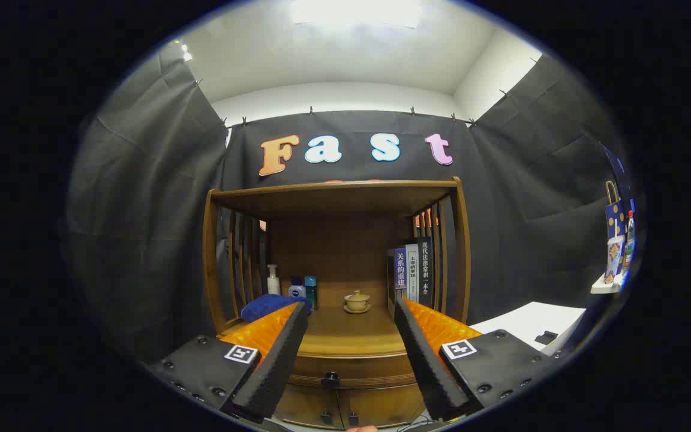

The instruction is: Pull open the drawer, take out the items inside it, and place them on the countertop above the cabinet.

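Note:
A wooden cabinet stands ahead with its countertop (351, 339) under an upper shelf. Below the countertop's front edge is the drawer front (351, 372), closed, with a small dark knob (330, 379) at its middle. My gripper (351, 312) is open, its two fingers spread wide, one on each side of the countertop's middle. The knob lies low between the fingers, a short way ahead. Nothing is between the fingers. The inside of the drawer is hidden.
On the countertop stand a small lidded teacup on a saucer (357, 301), a pump bottle (273, 279), two small jars (303, 289), a blue cloth (270, 305) and several upright books (412, 273). A white table (531, 324) sits to the right, with a small shelf of bottles (615, 252) beyond.

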Action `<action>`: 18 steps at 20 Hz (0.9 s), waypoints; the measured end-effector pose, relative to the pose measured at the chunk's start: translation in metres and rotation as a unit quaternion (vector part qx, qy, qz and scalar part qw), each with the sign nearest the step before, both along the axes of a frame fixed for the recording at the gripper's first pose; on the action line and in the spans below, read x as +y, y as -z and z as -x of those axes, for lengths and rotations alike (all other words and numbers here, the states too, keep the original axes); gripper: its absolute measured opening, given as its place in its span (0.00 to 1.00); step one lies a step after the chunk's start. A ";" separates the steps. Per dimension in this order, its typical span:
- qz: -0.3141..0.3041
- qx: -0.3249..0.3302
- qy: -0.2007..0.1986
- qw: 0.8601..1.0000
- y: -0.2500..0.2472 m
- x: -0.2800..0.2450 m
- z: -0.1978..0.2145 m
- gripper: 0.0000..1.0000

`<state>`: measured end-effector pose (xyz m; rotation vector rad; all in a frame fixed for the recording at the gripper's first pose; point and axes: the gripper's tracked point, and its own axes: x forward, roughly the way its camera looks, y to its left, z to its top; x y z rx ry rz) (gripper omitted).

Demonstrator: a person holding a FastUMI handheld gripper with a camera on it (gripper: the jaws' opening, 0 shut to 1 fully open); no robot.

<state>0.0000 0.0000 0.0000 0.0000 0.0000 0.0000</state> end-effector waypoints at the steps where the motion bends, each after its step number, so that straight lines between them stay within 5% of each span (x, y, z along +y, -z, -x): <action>1: 0.000 0.000 0.000 1.000 0.001 0.000 0.000 0.96; 18: 0.004 0.002 -0.009 1.000 0.010 0.008 -0.004 0.96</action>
